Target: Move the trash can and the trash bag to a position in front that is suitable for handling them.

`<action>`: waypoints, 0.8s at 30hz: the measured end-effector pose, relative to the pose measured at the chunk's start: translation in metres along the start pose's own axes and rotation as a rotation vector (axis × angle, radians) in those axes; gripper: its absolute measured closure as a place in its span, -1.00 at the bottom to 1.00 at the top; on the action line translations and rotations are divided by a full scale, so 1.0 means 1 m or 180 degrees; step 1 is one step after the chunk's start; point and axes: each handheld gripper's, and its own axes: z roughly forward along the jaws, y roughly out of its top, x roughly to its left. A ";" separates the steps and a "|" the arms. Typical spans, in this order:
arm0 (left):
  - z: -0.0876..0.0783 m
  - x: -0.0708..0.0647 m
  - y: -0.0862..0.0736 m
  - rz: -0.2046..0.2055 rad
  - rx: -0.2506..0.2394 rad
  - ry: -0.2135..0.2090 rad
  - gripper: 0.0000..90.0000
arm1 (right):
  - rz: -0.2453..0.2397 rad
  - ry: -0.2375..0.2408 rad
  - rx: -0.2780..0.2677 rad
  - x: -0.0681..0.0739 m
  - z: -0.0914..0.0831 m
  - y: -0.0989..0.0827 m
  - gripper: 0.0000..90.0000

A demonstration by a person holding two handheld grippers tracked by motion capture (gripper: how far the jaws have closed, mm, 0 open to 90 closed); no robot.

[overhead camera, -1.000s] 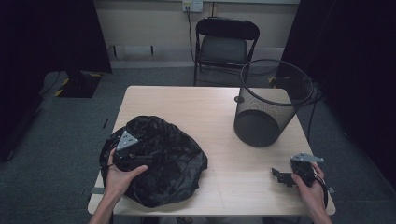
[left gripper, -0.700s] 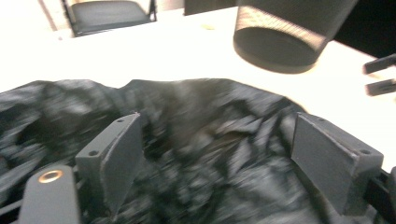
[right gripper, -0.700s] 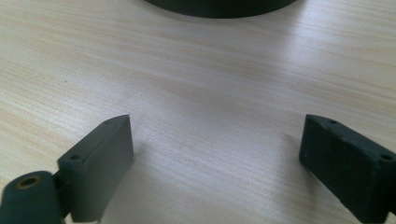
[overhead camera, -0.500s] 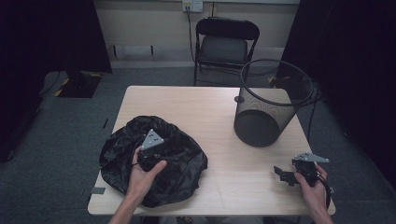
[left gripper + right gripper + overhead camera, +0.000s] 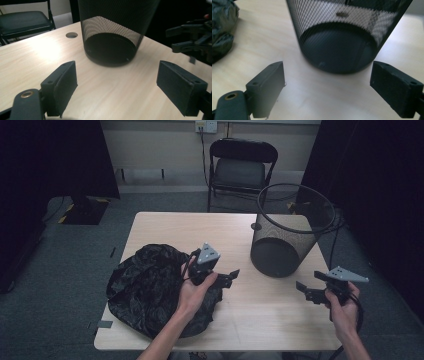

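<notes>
Black jaws on your left gripper (image 5: 231, 278) and right gripper (image 5: 305, 292) both gape wide, gripping nothing. Between them stands the mesh wastebasket (image 5: 285, 242), upright on the table (image 5: 165, 227). Your left hand hovers over the crumpled black bag (image 5: 145, 287).

mesh bin (image 5: 285, 245): black wire, upright, empty, worktop right | black bag (image 5: 145, 290): crumpled, lying worktop left, apart

Both forearms bare, no sleeves. Left gripper (image 5: 233, 277), right gripper (image 5: 306, 292): black bodies, grey three-cornered top plates, flat rectangular black pads (image 5: 62, 86), brass rivet behind left pad.
</notes>
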 end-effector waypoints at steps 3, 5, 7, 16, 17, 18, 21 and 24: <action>0.020 0.009 0.011 -0.0040 0.0050 0.0106 -0.64 | -0.0108 -0.0055 -0.0084 -0.010 0.000 0.015 -0.74; 0.033 0.018 0.019 -0.0048 0.0016 0.0200 -0.64 | -0.0180 -0.0140 -0.0088 -0.019 0.002 0.023 -0.74; 0.045 0.027 0.024 -0.0134 0.0032 0.0191 -0.62 | -0.0196 -0.0220 -0.0067 -0.028 0.003 0.028 -0.74; 0.113 0.037 0.049 0.0054 -0.0040 0.0695 -0.60 | -0.0174 -0.0676 -0.0131 -0.074 0.021 0.052 -0.73; 0.118 0.037 0.050 0.0034 -0.0090 0.0738 -0.60 | -0.0159 -0.0718 -0.0118 -0.079 0.024 0.053 -0.73; 0.124 0.038 0.052 0.0005 -0.0105 0.0748 -0.60 | -0.0138 -0.0767 -0.0106 -0.083 0.026 0.053 -0.73; 0.139 0.039 0.056 -0.0006 -0.0043 0.0832 -0.60 | -0.0119 -0.0990 -0.0072 -0.097 0.033 0.053 -0.74; 0.147 0.048 0.057 -0.0204 -0.0069 0.0995 -0.58 | 0.0014 -0.1099 -0.0208 -0.107 0.038 0.052 -0.74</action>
